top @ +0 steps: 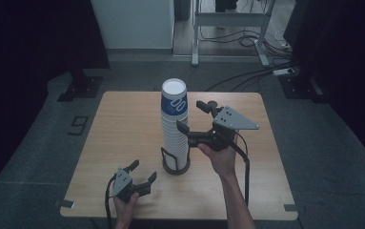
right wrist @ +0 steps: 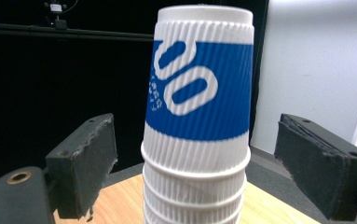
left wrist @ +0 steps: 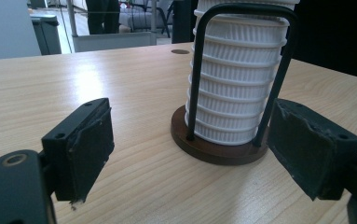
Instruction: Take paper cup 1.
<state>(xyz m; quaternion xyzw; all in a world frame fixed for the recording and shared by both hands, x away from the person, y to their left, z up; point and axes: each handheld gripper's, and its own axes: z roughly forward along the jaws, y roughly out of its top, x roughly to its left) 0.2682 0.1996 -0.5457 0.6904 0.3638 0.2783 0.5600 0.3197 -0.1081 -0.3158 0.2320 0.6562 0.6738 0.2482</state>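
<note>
Near the middle of the pale wooden tabletop [top: 123,143] in the high view, a tall stack of paper cups [top: 175,125] stood in a wire-hooped holder [top: 176,165], the right gripper [top: 193,118] level with its upper cups and the left gripper [top: 141,171] low beside the base, both released. In the left gripper view, parted fingers [left wrist: 90,145] faced the holder's round wooden foot [left wrist: 216,150], apart from it. In the right gripper view, spread fingers [right wrist: 86,159] flanked the blue-banded top cup [right wrist: 199,93] without pressing; light, ribbed and easily crushed, it probably wanted a gentle pinch on its sleeve, dark curtains and a grey floor beyond.
</note>
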